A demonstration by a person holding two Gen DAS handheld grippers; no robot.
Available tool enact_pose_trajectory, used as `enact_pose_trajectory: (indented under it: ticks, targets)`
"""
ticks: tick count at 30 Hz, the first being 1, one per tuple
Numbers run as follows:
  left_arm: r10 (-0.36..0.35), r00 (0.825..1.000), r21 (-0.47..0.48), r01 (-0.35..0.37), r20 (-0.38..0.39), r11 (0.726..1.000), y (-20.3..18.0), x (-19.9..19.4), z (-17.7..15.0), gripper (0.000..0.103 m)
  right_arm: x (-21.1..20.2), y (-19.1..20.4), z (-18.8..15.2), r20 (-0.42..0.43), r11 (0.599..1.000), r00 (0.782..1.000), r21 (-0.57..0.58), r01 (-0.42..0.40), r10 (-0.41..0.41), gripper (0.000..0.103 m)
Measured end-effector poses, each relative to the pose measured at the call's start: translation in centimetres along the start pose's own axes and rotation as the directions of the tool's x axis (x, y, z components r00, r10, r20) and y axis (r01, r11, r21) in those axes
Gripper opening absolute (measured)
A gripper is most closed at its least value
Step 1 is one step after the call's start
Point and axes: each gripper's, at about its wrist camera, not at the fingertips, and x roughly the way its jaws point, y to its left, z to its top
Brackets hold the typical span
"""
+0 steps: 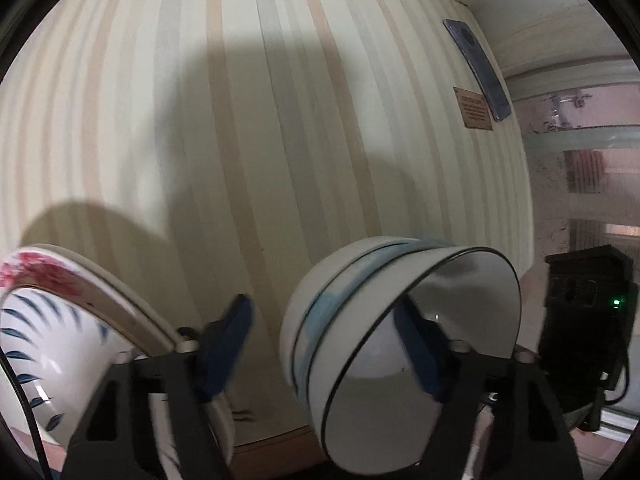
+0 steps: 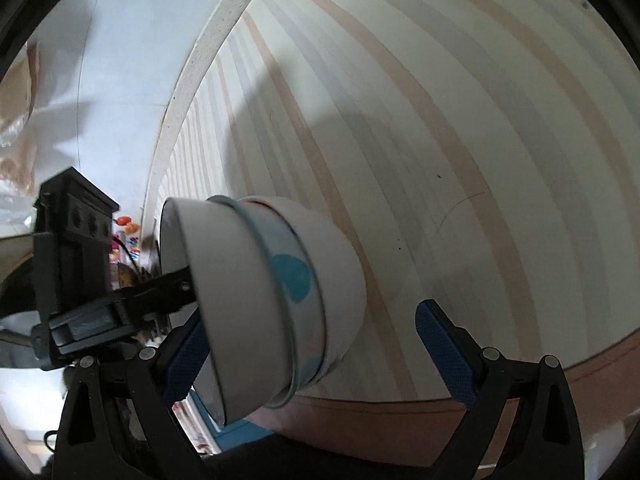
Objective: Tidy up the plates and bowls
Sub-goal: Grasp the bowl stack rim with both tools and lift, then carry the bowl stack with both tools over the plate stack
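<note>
A stack of nested white bowls (image 1: 400, 340) with blue marks hangs tilted in the air in the left wrist view. One blue fingertip (image 1: 416, 344) of my left gripper (image 1: 324, 344) sits inside the front bowl; the other fingertip (image 1: 230, 344) is well apart on the left, so the left jaws stand wide. At the lower left, a plate (image 1: 56, 344) with blue leaves and a red flower leans by the gripper. In the right wrist view the same stack (image 2: 272, 300) is between my right gripper's (image 2: 320, 356) wide-open blue fingers (image 2: 444, 344), with the other gripper (image 2: 80, 280) at the left.
A cream and tan striped wall (image 1: 280, 120) fills both views. A small brown plaque (image 1: 474, 110) and a blue phone-like object (image 1: 480, 68) hang on it at the right. A brown skirting strip (image 2: 440, 420) runs along the bottom.
</note>
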Motion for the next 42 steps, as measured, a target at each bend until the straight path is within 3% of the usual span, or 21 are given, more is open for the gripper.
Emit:
enact_pose_trajectory:
  ticks: [2,6,14,26,34,42]
  targets:
    - [-0.045,0.999,-0.031,0.045,-0.001,0.999,0.3,0.1,0.0,0.054,0.5,-0.1,0.3,-0.005,1.000,1.000,0.014,-0.012,0.012,0.085]
    - [-0.070,0.997,-0.060,0.072,0.020,0.996,0.6,-0.1,-0.1,0.054,1.6,-0.3,0.5,-0.025,0.999,0.998,0.025,-0.048,0.049,0.062]
    - [-0.052,0.997,-0.057,0.055,0.062,0.997,0.7,-0.7,-0.9,0.048,2.2,0.8,0.3,-0.006,1.000,1.000,-0.014,-0.009,0.009,0.062]
    - [-0.048,0.993,-0.061,0.055,0.104,0.997,1.6,-2.9,-1.6,0.048,1.9,3.2,0.3,0.017,0.998,1.000,-0.060,0.016,-0.015,0.062]
    - [-0.069,0.982,-0.073,0.083,0.175,0.994,2.7,-6.1,-1.8,0.048,1.3,6.7,0.9,0.035,0.992,0.999,-0.122,0.019,-0.015,0.062]
    - [-0.063,0.963,-0.127,0.099,0.261,0.987,6.2,-9.9,-3.3,0.048,2.7,11.8,1.2,0.014,0.974,1.000,-0.226,0.008,-0.005,0.062]
